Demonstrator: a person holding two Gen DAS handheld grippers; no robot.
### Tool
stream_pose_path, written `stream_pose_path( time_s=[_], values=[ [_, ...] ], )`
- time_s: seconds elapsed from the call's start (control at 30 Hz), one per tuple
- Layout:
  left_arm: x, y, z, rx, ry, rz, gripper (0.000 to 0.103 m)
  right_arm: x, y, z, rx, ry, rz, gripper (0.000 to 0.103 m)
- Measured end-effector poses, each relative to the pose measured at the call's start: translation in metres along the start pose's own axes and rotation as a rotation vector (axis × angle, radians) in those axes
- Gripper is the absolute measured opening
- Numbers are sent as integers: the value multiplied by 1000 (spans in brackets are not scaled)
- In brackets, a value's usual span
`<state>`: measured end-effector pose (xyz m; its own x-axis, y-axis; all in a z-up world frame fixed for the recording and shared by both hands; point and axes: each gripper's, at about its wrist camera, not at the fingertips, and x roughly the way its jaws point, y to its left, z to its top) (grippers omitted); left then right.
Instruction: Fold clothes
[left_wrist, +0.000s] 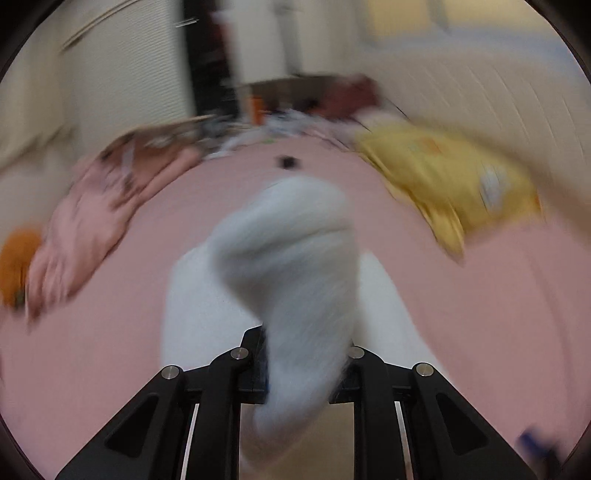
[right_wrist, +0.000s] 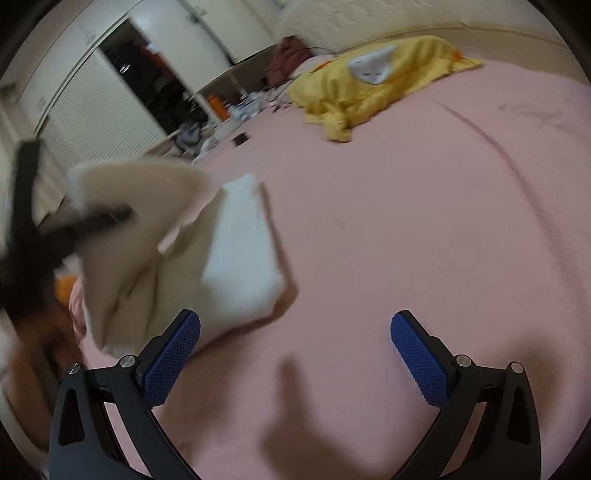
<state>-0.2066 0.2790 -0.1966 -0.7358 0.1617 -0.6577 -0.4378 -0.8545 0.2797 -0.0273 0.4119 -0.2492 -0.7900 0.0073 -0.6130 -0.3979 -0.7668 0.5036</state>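
My left gripper (left_wrist: 303, 373) is shut on a white fleecy garment (left_wrist: 295, 266) and holds one end of it up over the pink bed; the frame is motion-blurred. In the right wrist view the same garment (right_wrist: 236, 254) lies partly folded on the bed at the left, with its lifted cream part (right_wrist: 136, 206) held by the blurred left gripper (right_wrist: 92, 218). My right gripper (right_wrist: 295, 354) is open and empty over the bare pink sheet, just right of the garment.
A yellow blanket (right_wrist: 376, 81) with a small white item (right_wrist: 371, 66) on it lies at the far side of the bed (right_wrist: 443, 221). Pink clothes (left_wrist: 92, 214) and an orange thing (left_wrist: 16, 266) lie at the left. A cupboard and clutter stand behind.
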Motion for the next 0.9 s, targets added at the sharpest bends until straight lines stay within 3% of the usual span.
stream_pose_path(
  time_s=[0.07, 0.17, 0.23, 0.33, 0.4, 0.43, 0.53, 0.63, 0.67, 0.77, 0.9],
  values=[
    [30, -52, -30, 241, 100, 47, 18, -3, -9, 6, 38, -15, -8, 103],
    [31, -84, -59, 466, 46, 155, 18, -9, -20, 17, 87, -38, -15, 103],
    [25, -77, -58, 470, 36, 138, 18, -9, -25, 30, 125, -23, 19, 103],
    [17, -71, -58, 502, 19, 135, 17, 4, -24, 79, 189, -13, 161, 103],
    [13, -74, -62, 541, 4, 149, 17, 33, -10, 118, 180, 87, 300, 103],
    [11, -75, -65, 557, -3, 157, 17, 61, 3, 142, 175, 193, 419, 103],
    [11, -73, -68, 570, -20, 175, 17, 139, 38, 174, 182, 493, 674, 103],
    [6, -64, -65, 554, -38, 178, 17, 190, 51, 173, 192, 625, 577, 103],
    [1, -60, -63, 544, -52, 175, 17, 205, 55, 167, 213, 678, 594, 103],
    [-4, -53, -64, 542, -66, 164, 17, 223, 66, 156, 224, 734, 623, 103],
    [-8, -48, -68, 543, -85, 151, 17, 241, 82, 147, 196, 787, 585, 103]
  ],
)
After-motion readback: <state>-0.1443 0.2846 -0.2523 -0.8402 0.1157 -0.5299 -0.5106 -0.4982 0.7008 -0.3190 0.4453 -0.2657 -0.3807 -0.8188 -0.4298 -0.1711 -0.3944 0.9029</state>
